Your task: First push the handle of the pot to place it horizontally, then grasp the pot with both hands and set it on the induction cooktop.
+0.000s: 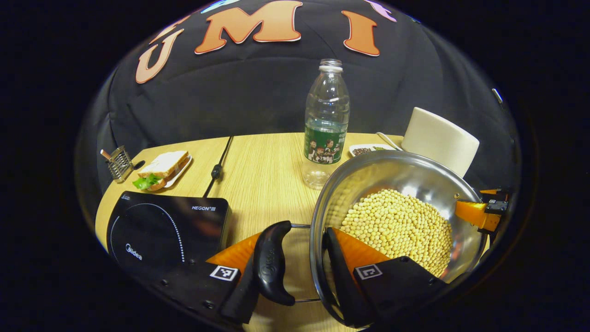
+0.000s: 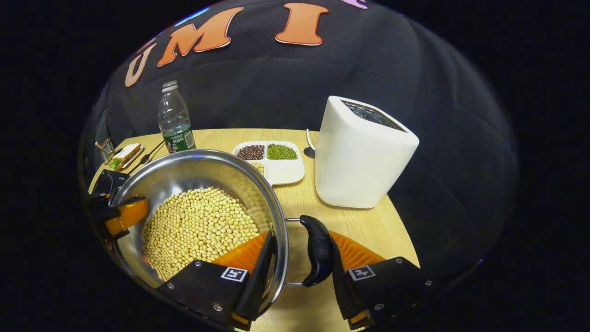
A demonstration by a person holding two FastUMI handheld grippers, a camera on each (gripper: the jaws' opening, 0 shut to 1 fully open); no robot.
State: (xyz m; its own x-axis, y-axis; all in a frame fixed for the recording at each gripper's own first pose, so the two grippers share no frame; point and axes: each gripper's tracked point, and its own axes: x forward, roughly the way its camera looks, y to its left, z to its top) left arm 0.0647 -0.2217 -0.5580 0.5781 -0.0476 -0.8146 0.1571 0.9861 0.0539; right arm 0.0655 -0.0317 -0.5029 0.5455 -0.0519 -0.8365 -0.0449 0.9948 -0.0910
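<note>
Both claws, left claw (image 1: pixel 295 276) and right claw (image 2: pixel 295 272), grip the bean-laden pot (image 1: pixel 405 175) across handle and rim: heavy, slippery steel; keep level.

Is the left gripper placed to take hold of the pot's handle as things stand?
Probably yes. The left gripper already straddles the pot rim and its handle, one finger outside the handle, one inside the pot. Nothing lies between.

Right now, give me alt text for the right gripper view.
The right gripper straddles the rim and side handle of a steel pot of soybeans. A white container, bean tray and bottle stand behind.
</note>
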